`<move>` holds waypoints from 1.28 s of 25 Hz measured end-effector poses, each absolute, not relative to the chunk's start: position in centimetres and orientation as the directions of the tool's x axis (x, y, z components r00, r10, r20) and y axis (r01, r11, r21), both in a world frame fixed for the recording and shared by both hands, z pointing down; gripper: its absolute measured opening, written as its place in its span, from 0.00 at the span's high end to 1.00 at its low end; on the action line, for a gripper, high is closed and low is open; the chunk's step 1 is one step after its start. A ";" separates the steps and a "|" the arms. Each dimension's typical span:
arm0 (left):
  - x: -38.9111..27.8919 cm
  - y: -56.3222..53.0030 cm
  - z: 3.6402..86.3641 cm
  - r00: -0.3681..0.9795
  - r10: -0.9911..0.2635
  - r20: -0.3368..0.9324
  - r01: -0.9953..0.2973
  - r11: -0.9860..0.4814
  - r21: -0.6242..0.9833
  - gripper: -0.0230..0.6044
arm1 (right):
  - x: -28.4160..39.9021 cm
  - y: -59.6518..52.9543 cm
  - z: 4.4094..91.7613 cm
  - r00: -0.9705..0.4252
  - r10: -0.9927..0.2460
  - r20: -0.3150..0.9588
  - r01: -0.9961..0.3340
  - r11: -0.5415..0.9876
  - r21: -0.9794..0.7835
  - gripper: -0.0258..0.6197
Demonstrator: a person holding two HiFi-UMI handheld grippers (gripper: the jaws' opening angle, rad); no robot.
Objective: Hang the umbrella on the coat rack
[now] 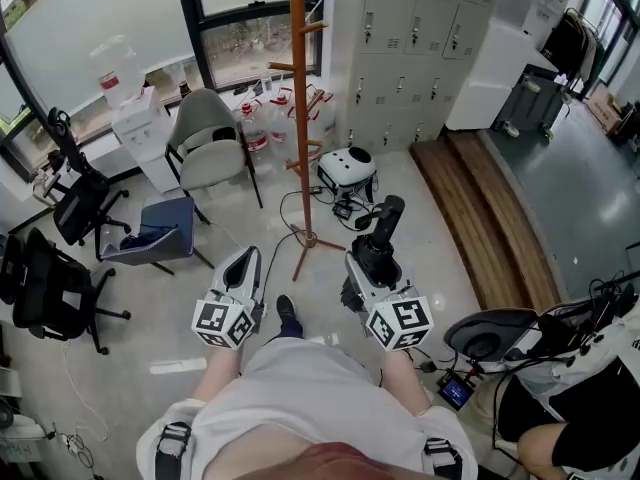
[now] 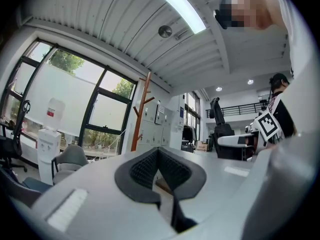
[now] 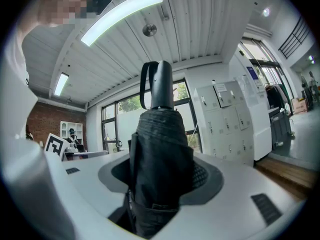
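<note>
The wooden coat rack (image 1: 300, 118) stands on the floor ahead of me, its pegs bare; in the left gripper view the coat rack (image 2: 140, 111) rises by the window. My right gripper (image 1: 373, 263) is shut on a folded black umbrella (image 1: 384, 230), which points up and forward, right of the rack's foot. In the right gripper view the umbrella (image 3: 160, 149) fills the space between the right gripper (image 3: 161, 181) jaws, with its handle and wrist strap (image 3: 160, 86) on top. My left gripper (image 1: 243, 260) is level beside it, left of the rack's foot. The left gripper (image 2: 158, 156) pads meet, with nothing held.
A grey chair (image 1: 210, 138) and water bottles (image 1: 280, 118) stand behind the rack. A white round device (image 1: 347, 168) with cables lies at its right. Black office chairs (image 1: 60, 288) are at left, lockers (image 1: 420, 38) at the back, a wooden step (image 1: 480, 208) and a seated person (image 1: 580, 408) at right.
</note>
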State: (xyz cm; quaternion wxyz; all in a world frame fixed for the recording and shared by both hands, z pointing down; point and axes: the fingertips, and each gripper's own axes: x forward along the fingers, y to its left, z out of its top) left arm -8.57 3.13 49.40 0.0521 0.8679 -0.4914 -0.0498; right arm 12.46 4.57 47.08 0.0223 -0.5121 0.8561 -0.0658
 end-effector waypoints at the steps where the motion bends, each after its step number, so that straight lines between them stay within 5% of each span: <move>1: -8.7 1.9 49.4 0.517 -0.855 -0.044 -0.843 -0.518 0.145 0.95 | 12.3 3.6 47.2 -0.473 -0.880 0.027 -0.874 0.466 -0.137 0.58; 19: -14.9 -22.9 48.2 0.622 -0.778 -0.093 -0.766 -0.629 0.137 0.95 | 6.2 -18.7 43.7 -0.410 -0.911 -0.047 -0.907 0.413 -0.085 0.58; 32: -14.6 -27.2 47.2 0.623 -0.771 -0.135 -0.761 -0.637 0.128 0.95 | 6.8 -24.6 43.5 -0.419 -0.907 -0.041 -0.903 0.421 -0.084 0.58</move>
